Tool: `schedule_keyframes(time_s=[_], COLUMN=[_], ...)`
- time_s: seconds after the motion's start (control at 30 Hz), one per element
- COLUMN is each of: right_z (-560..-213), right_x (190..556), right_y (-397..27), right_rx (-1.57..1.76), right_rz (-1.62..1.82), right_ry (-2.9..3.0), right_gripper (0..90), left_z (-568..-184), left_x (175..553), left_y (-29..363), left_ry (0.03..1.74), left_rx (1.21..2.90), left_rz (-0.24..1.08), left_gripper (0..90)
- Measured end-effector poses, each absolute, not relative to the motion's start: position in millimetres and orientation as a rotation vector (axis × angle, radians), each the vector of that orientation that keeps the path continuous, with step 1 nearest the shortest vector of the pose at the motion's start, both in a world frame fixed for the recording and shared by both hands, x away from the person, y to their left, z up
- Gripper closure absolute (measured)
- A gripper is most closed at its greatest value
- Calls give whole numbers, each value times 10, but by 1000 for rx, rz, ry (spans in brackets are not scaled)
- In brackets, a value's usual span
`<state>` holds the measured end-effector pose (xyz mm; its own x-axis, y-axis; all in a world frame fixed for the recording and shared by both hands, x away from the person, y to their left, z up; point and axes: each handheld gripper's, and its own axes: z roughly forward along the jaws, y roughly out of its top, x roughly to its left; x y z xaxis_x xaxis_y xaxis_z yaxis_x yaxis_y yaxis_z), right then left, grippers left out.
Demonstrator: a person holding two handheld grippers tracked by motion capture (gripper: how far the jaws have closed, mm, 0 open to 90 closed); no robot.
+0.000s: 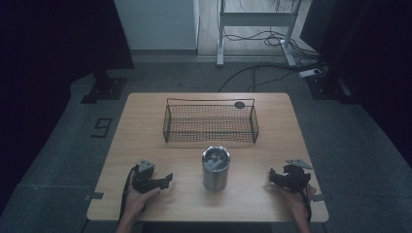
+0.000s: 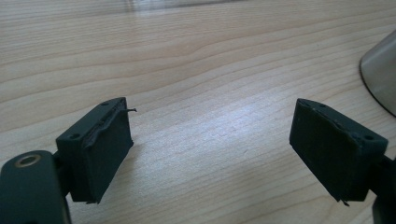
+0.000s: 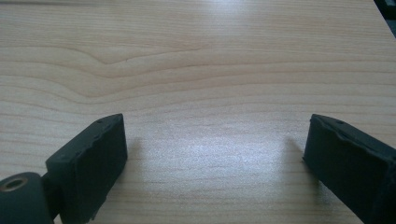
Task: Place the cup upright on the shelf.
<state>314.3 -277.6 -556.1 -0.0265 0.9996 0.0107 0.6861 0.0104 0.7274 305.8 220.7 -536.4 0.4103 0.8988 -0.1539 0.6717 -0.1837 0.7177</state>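
A steel cylindrical cup [image 1: 215, 169] stands upright on the wooden table [image 1: 145, 121], near its front middle; its base edge [image 2: 380, 74] shows in the left gripper view. Behind it sits a black wire basket [image 1: 211, 122]. My left gripper [image 1: 168, 179] rests low on the table to the cup's left, held by a hand, jaws wide apart over bare wood [image 2: 210, 140]. To the cup's right my right gripper [image 1: 272, 177] lies low on the table, also open with nothing between its pads [image 3: 93, 163].
A small dark disc [image 1: 239, 104] lies by the basket's far right corner. Beyond the table are a grey floor, a desk frame [image 1: 252, 29] with cables, and dark stands at both sides.
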Motion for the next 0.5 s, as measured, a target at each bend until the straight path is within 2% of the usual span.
schedule_keyframes(time_s=[0.5], right_z=[-5559], right_x=[3131], right_y=[-2813], right_rx=[1719], right_rz=[785], right_ry=[1779], right_gripper=[66], left_z=[-5372], left_x=[3053], left_y=[2284], left_ry=[1349], left_rx=[1935], left_rz=[408], left_gripper=[131])
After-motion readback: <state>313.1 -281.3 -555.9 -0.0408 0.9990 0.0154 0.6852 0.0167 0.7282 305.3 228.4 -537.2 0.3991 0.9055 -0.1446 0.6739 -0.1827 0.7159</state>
